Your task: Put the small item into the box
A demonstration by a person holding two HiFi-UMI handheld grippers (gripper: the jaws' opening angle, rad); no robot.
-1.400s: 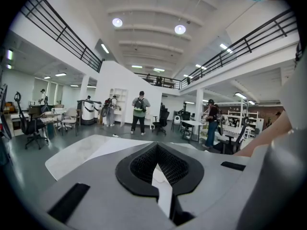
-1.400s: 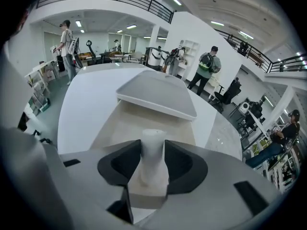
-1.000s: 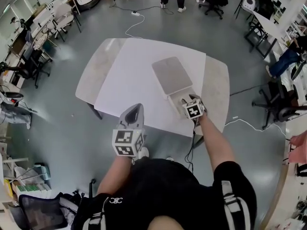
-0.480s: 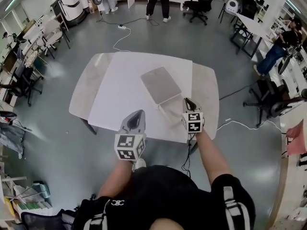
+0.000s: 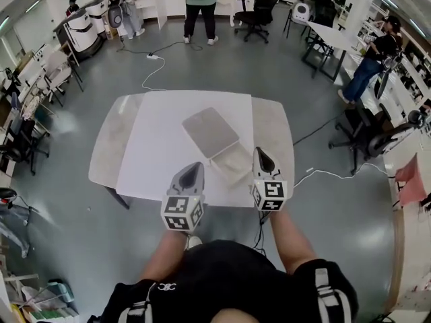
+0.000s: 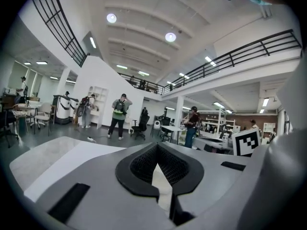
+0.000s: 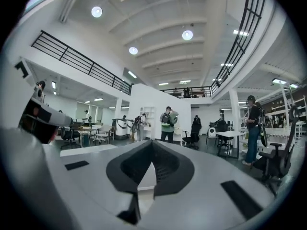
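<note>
A shallow white box lies open on the white sheet, its grey lid flat beside it at the far left. No small item shows in any view; the box's inside is too small to read. My right gripper hovers just right of the box near the table's front edge, jaws shut with nothing between them. Left of the box, over the front edge, my left gripper is held, also shut and empty. Both gripper views look out level across the room.
The white sheet covers the middle of a pale rounded table. A cable runs over the floor at the right. Office chairs, desks and several people stand around the hall, well away from the table.
My right gripper has drawn back from the box toward the table's front edge. The left gripper has stayed near the front edge. The head view has shifted, so the table sits higher in frame.
</note>
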